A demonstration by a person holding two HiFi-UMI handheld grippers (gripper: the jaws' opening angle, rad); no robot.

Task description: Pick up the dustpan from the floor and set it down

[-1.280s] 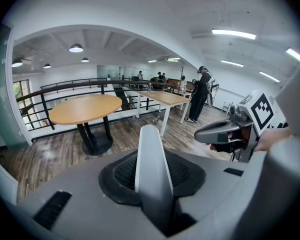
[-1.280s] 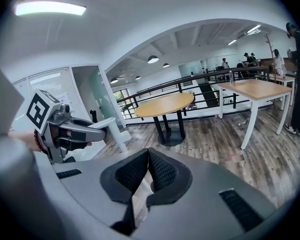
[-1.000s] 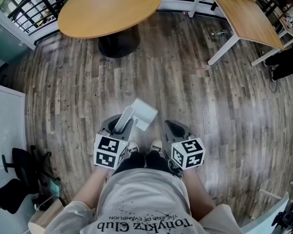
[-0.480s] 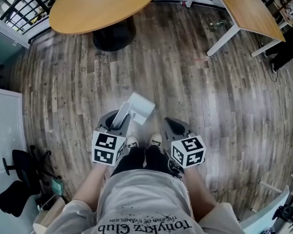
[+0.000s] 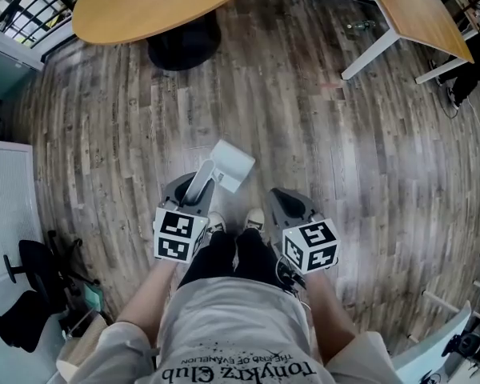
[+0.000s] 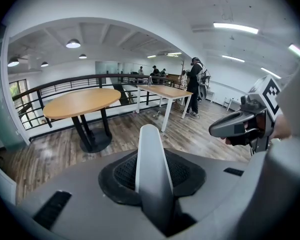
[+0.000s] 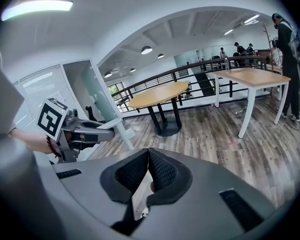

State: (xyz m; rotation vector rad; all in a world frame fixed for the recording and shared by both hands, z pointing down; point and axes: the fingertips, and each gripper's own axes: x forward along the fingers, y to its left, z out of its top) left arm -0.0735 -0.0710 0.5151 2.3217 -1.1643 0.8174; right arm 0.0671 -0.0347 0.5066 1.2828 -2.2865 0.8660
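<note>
A white dustpan (image 5: 234, 165) hangs off the wooden floor (image 5: 336, 158) just in front of the person's shoes. Its long pale handle (image 6: 149, 149) runs up between the jaws of my left gripper (image 5: 196, 184), which is shut on it. In the left gripper view the handle fills the gap between the black pads, and the pan itself is hidden. My right gripper (image 5: 282, 196) hovers beside it on the right, shut, its pads (image 7: 157, 171) meeting at the tips with nothing held. The right gripper view shows the left gripper (image 7: 97, 133) with the handle sticking out.
A round wooden table (image 5: 148, 2) on a black foot stands ahead to the left. A rectangular table (image 5: 416, 10) with white legs is ahead to the right. A black office chair (image 5: 32, 294) and a white panel (image 5: 8, 206) are at the left. A person (image 6: 195, 84) stands far off.
Both grippers have sunk a little toward the floor. The dustpan has come down with the left one, still held by its handle.
</note>
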